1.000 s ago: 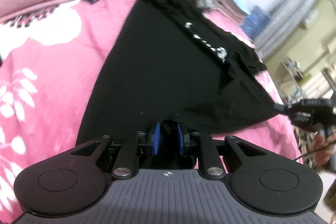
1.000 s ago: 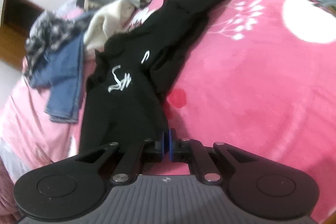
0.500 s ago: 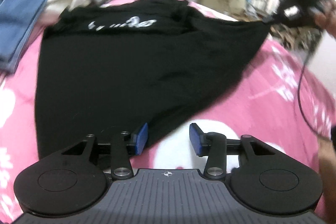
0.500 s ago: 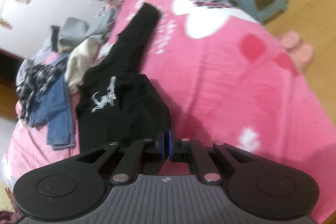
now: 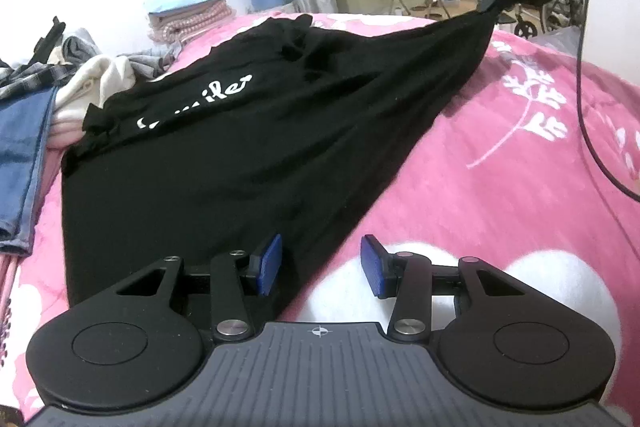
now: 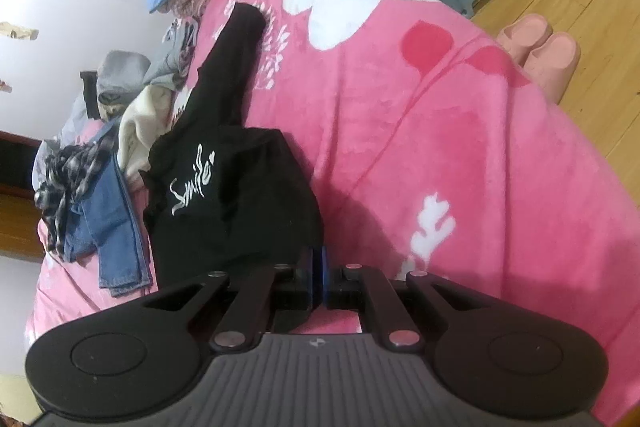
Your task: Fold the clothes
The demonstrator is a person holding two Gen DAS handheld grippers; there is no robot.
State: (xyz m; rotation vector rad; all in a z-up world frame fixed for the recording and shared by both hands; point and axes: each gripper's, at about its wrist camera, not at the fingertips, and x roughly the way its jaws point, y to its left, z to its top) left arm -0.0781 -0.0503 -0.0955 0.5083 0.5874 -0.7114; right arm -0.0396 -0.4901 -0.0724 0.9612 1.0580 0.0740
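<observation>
right gripper (image 6: 319,281) pinching black shirt (image 5: 224,155), left gripper (image 5: 320,265) spread

The black shirt (image 6: 224,195) carries one white handwritten word, "Smile", readable in the right wrist view. In the left wrist view a fold hides its first letters (image 5: 196,103).

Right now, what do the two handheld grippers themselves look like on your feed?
Both match: the left gripper and right gripper have black linkage arms with silver pivot screws, blue pads, two round black discs and a ribbed grey body bearing a small crosshair mark. In the left wrist view, a black cable trails from the right gripper.
</observation>
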